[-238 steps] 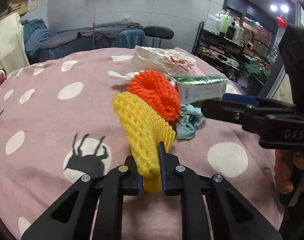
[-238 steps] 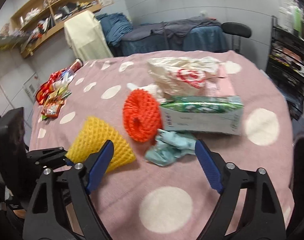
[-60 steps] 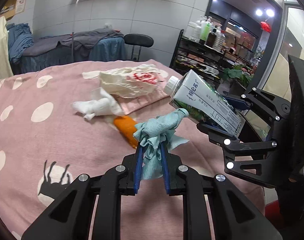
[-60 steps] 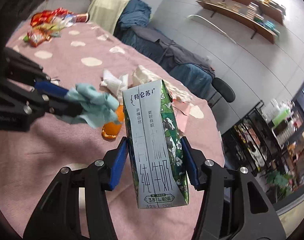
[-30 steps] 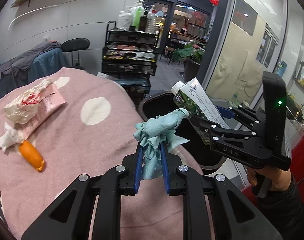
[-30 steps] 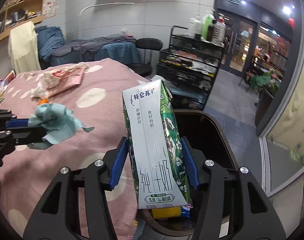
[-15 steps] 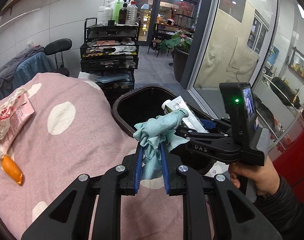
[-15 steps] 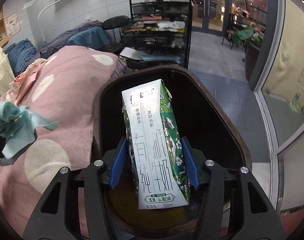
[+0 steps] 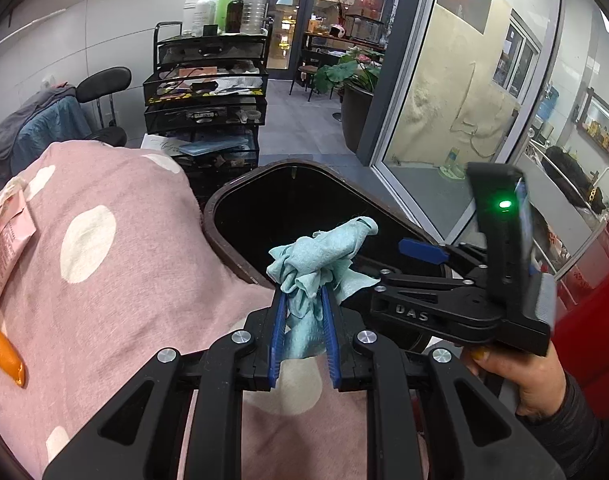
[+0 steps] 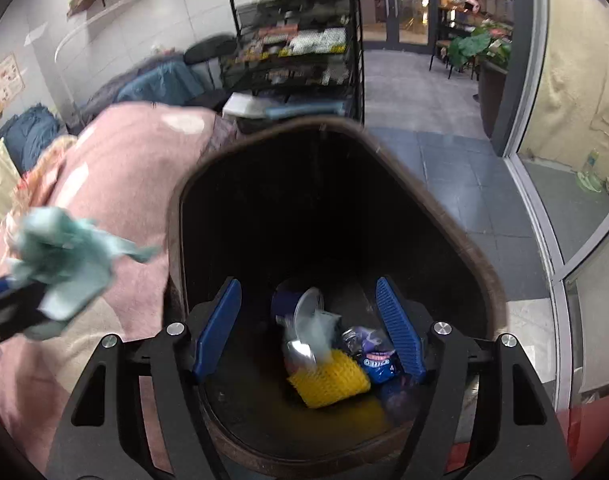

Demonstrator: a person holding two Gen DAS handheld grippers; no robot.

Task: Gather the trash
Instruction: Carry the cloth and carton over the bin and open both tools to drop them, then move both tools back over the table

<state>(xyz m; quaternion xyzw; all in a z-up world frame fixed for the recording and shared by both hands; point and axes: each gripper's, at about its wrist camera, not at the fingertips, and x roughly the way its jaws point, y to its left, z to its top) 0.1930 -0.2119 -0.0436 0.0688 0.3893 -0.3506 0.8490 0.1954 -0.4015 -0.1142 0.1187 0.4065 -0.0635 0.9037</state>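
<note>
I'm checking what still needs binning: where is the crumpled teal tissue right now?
The teal tissue is pinched in the left tool, held over the pink tablecloth at the near rim of the dark bin, not yet inside; the right wrist view shows it left of the bin.

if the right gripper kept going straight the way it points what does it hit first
Likely the trash at the bottom of the bin: the right gripper, jaws just opened and empty, points at the yellow foam net.
</note>
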